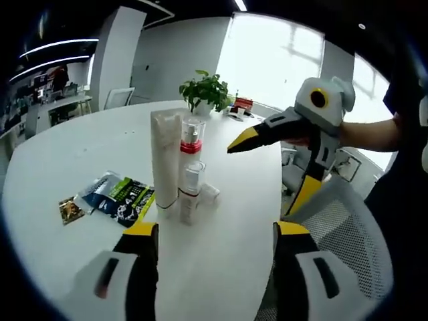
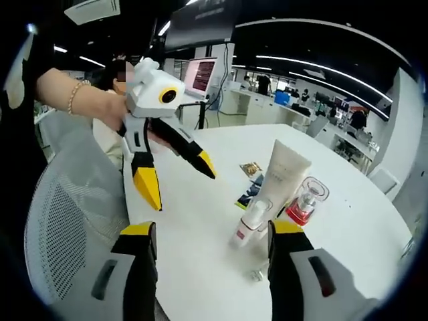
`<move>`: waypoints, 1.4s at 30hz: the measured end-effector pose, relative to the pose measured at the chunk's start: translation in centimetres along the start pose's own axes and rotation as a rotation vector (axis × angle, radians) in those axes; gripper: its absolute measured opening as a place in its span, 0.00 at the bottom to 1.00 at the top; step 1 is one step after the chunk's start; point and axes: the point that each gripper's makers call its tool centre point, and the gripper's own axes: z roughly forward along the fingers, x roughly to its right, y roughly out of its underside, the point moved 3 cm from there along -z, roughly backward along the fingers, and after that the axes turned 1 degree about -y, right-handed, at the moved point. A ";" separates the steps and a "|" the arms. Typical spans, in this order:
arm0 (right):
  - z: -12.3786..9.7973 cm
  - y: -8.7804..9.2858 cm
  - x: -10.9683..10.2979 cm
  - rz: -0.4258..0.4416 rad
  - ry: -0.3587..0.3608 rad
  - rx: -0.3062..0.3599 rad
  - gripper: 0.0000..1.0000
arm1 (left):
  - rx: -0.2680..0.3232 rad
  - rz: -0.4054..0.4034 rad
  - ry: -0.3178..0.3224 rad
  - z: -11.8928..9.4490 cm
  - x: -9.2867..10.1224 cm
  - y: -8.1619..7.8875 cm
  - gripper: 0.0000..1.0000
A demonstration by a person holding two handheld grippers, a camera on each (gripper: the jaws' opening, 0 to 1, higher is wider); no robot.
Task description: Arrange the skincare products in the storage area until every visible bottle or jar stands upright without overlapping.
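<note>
Three skincare products stand upright, close together on the white round table (image 1: 80,147): a tall cream tube (image 1: 166,157), a clear bottle with a red band (image 1: 192,137) behind it and a small white bottle (image 1: 190,194) in front. A small white piece (image 1: 211,194) lies beside them. My left gripper (image 1: 215,231) is open just short of the group, holding nothing. The right gripper (image 1: 267,170) hovers open to the right of the products. In the right gripper view, my right gripper (image 2: 212,231) is open, with the tube (image 2: 284,174), the clear bottle (image 2: 304,200) and the small bottle (image 2: 251,224) ahead. The left gripper (image 2: 177,179) hangs open over the table.
Dark sachets (image 1: 117,194) and a small brown packet (image 1: 70,208) lie left of the products. A potted plant (image 1: 206,90) stands at the far edge. A white mesh chair (image 1: 341,221) is at the table's edge. A tiny clear object (image 2: 256,274) lies on the table.
</note>
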 end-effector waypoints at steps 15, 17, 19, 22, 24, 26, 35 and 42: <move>-1.5 0.6 -1.8 0.150 0.057 0.066 0.87 | 0.052 -0.161 -0.044 -4.7 1.2 1.4 0.93; -1.8 0.7 -1.8 0.161 0.071 0.075 0.89 | 0.048 -0.165 -0.056 -5.3 1.3 1.7 0.96; -2.0 0.8 -2.0 0.181 0.078 0.081 0.90 | 0.043 -0.171 -0.070 -5.8 1.6 2.1 0.97; -2.1 1.3 -1.9 0.202 0.085 0.069 0.92 | 0.043 -0.188 -0.119 -6.9 1.0 2.9 0.98; -2.3 1.6 -1.8 0.207 0.097 0.058 0.95 | 0.035 -0.206 -0.166 -7.8 0.4 3.5 0.99; -2.5 1.8 -1.9 0.202 0.108 0.058 0.98 | 0.037 -0.210 -0.177 -8.6 0.4 3.8 0.99; -2.5 2.4 -2.2 0.286 0.144 0.077 1.00 | 0.077 -0.262 -0.251 -10.9 0.2 4.6 0.99; -2.3 2.7 -2.0 0.295 0.150 0.069 1.00 | 0.078 -0.289 -0.280 -11.1 0.5 5.6 0.99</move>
